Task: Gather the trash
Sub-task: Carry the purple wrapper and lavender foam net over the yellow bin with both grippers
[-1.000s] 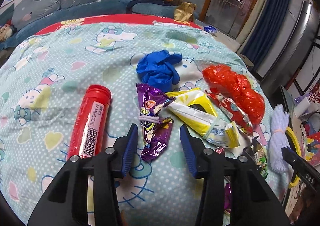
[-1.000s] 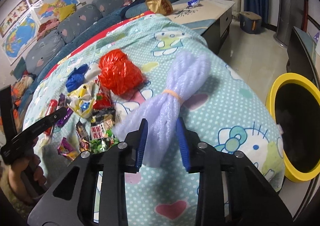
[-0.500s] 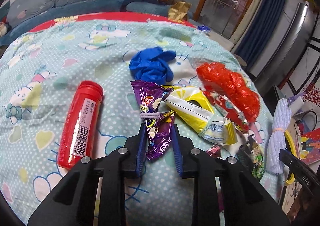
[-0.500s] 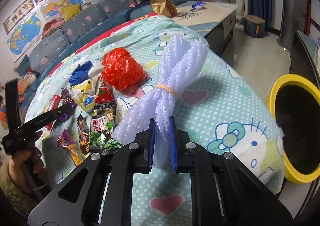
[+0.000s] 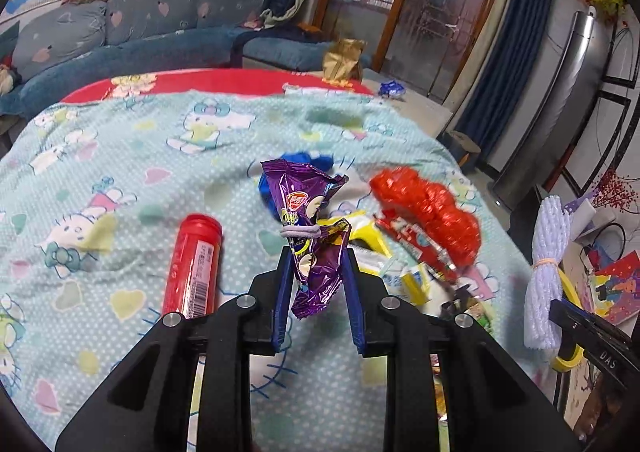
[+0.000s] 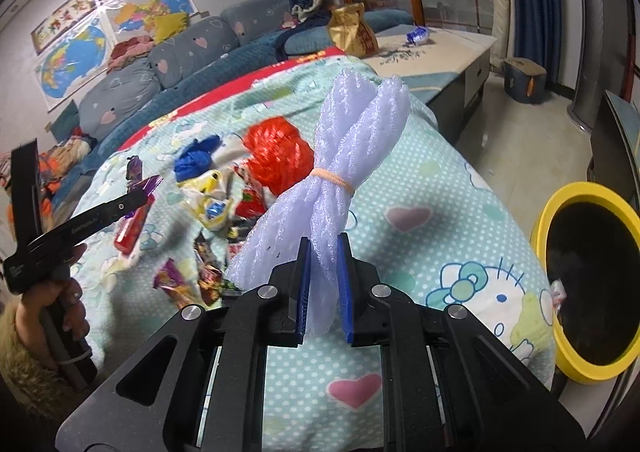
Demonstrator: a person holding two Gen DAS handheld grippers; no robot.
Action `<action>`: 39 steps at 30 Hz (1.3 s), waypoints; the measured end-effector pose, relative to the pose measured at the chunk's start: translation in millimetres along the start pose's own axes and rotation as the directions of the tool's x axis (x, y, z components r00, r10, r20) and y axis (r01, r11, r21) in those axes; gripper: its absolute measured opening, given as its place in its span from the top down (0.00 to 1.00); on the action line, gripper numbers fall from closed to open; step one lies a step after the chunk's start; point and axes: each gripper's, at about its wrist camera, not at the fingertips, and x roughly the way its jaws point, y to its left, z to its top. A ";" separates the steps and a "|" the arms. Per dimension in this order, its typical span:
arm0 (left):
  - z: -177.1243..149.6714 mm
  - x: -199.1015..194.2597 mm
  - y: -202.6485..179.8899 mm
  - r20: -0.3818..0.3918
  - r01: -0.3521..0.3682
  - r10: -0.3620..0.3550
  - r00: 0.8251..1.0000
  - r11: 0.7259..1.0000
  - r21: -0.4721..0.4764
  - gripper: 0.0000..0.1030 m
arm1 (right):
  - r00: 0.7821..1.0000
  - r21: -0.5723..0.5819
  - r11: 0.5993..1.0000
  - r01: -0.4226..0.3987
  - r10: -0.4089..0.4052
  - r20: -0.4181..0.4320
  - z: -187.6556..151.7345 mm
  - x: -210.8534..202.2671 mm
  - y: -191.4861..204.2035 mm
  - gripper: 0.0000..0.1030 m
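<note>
Both claws loaded. Left gripper (image 5: 318, 292) is clamped on the purple wrapper (image 5: 310, 236); right gripper (image 6: 323, 288) pinches the foam-net bundle (image 6: 344, 168), long axis running ahead. The yellow bin (image 6: 576, 212) lies right of the right claw, probably nearer to it.

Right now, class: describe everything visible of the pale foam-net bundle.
The pale foam-net bundle looks like soft lilac mesh sleeves, cinched at the middle by a peach rubber band. Its ends flare. It stands tilted above the patterned sheet, its lower end pinched in the right tool.
</note>
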 end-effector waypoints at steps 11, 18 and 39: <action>10.1 -25.7 -25.3 0.055 0.057 -0.059 0.997 0.998 0.033 0.77 | 0.998 -0.007 1.000 -0.009 0.010 0.055 4.5 -22.7 1.7 0.92; 10.3 -33.7 -43.7 0.063 0.089 -0.093 0.994 0.994 0.063 0.77 | 0.996 0.003 1.000 -0.001 0.001 0.084 4.9 -35.8 -4.1 0.91; 9.2 -27.3 -103.0 0.032 0.224 -0.231 0.972 0.963 0.154 0.77 | 0.984 0.085 0.991 0.104 -0.115 0.139 -2.3 -67.0 -43.2 0.91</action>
